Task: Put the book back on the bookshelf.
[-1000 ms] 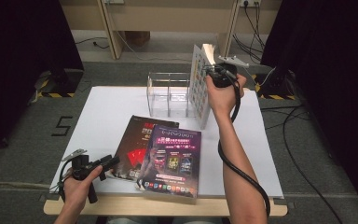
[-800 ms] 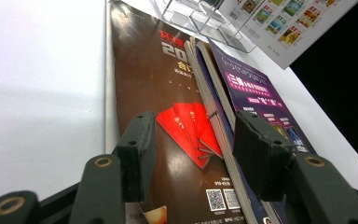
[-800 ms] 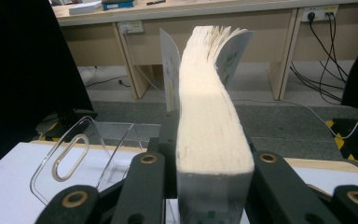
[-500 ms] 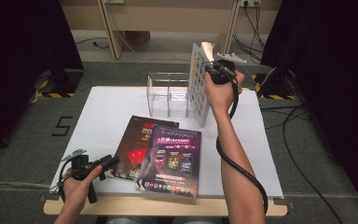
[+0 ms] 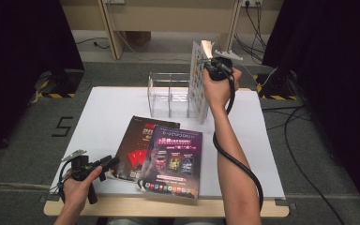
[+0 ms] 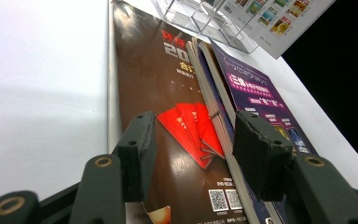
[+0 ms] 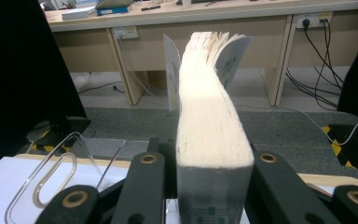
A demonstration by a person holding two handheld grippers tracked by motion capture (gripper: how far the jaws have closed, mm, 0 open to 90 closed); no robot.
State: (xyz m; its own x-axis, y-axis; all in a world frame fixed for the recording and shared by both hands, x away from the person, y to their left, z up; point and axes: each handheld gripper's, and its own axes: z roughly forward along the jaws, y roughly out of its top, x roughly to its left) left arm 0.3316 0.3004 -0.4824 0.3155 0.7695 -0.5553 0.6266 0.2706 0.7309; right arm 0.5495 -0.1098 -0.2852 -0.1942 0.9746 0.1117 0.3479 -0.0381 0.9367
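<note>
The right gripper (image 5: 214,65) was clamped on a thick book (image 5: 198,79), which stood upright at the right end of the clear plastic rack (image 5: 168,93), its printed cover facing that rack. In the right gripper view the two black jaws pressed against both sides of the book (image 7: 212,135), whose pale page edges rose straight up between them and fanned apart a little at the top. The curved clear wall of the rack (image 7: 51,177) showed just to the left of those jaws. Whether the book's lower edge rested on the white table (image 5: 112,108) or inside the rack could not be told.

The left gripper (image 5: 104,164) lay low at the near left corner of the table, in front of the rack and well apart from it. Its jaws stood partly open with nothing between them, and they pointed at the brown magazine (image 5: 138,140). In the left gripper view the brown magazine (image 6: 149,79) lay flat on the table, and the purple magazine (image 6: 261,93) overlapped its right edge. Both magazines lay in front of the rack, on the near side of it, the purple magazine (image 5: 173,161) being the nearer to the table's front edge.
</note>
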